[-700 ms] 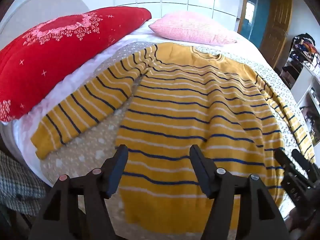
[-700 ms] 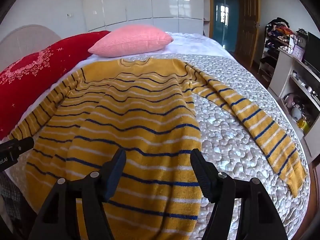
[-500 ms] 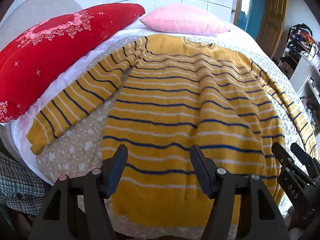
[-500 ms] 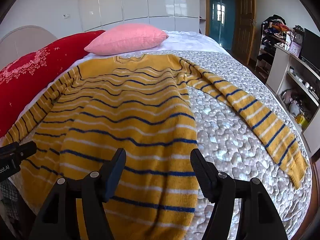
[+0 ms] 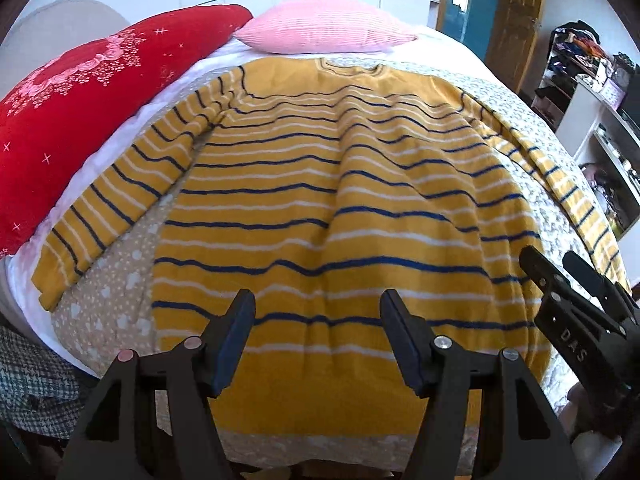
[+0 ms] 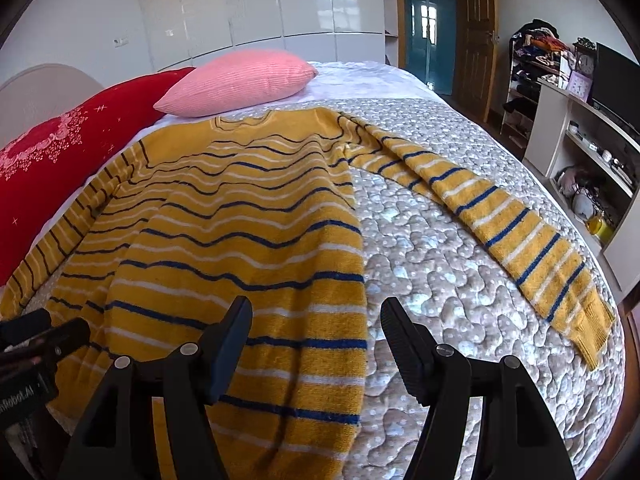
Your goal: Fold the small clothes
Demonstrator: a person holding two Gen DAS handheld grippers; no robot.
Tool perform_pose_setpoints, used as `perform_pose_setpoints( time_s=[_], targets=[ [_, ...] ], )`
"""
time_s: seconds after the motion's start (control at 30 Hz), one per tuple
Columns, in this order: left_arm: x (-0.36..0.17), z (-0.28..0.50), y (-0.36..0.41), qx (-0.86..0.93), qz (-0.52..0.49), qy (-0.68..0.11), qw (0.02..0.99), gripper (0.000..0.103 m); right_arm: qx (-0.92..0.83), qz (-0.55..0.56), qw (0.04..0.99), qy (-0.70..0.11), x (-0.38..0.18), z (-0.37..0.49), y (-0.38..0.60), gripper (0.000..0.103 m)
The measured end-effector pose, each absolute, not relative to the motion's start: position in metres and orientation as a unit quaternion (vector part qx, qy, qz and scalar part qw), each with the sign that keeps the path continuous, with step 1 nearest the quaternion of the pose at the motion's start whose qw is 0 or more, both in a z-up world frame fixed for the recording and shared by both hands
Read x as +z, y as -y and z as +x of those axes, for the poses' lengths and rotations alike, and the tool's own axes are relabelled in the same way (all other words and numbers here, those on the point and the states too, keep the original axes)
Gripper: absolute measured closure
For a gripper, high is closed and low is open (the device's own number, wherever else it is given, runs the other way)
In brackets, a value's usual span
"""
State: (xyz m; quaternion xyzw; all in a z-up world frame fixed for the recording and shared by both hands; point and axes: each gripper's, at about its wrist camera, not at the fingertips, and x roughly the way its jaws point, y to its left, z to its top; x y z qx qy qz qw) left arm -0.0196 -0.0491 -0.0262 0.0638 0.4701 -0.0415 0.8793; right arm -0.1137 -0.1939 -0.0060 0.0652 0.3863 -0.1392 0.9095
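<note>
A yellow sweater [image 5: 340, 200] with blue and white stripes lies flat on the bed, collar far, hem near, both sleeves spread out; it also shows in the right wrist view [image 6: 240, 232]. My left gripper [image 5: 316, 320] is open and empty, hovering over the hem at its middle. My right gripper [image 6: 316, 328] is open and empty over the hem's right corner; it shows at the right of the left wrist view [image 5: 560, 268]. The right sleeve [image 6: 500, 220] lies stretched toward the bed's right edge.
A quilted beige bedspread [image 6: 440, 280] covers the bed. A red pillow [image 5: 80, 100] lies at the left and a pink pillow [image 5: 320, 24] beyond the collar. White shelves [image 6: 592, 152] stand at the right. A checked cloth [image 5: 32, 384] hangs at the near left.
Both grippers have drawn back toward the near edge of the bed, so more of the hem shows. Both stay open; the sweater has not moved.
</note>
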Motion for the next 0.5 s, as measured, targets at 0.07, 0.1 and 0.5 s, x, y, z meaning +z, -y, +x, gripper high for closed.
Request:
perform_pose_setpoints(
  time_s=[0.07,0.1,0.5],
  targets=[
    [-0.026,-0.022,0.051,-0.053,0.058,-0.476,0.876,0.039,-0.145,0.067,0.909,-0.386,-0.006,-0.114,0.196,0.031],
    [-0.025,-0.023,0.051,-0.057,0.055,-0.478,0.875,0.039,-0.147,0.069,0.908,-0.386,-0.006,-0.115,0.197,0.031],
    [-0.032,-0.033,0.058,-0.129,0.009,-0.501,0.856,0.039,-0.165,0.076,0.904,-0.388,-0.006,-0.120,0.206,0.031]
  ],
)
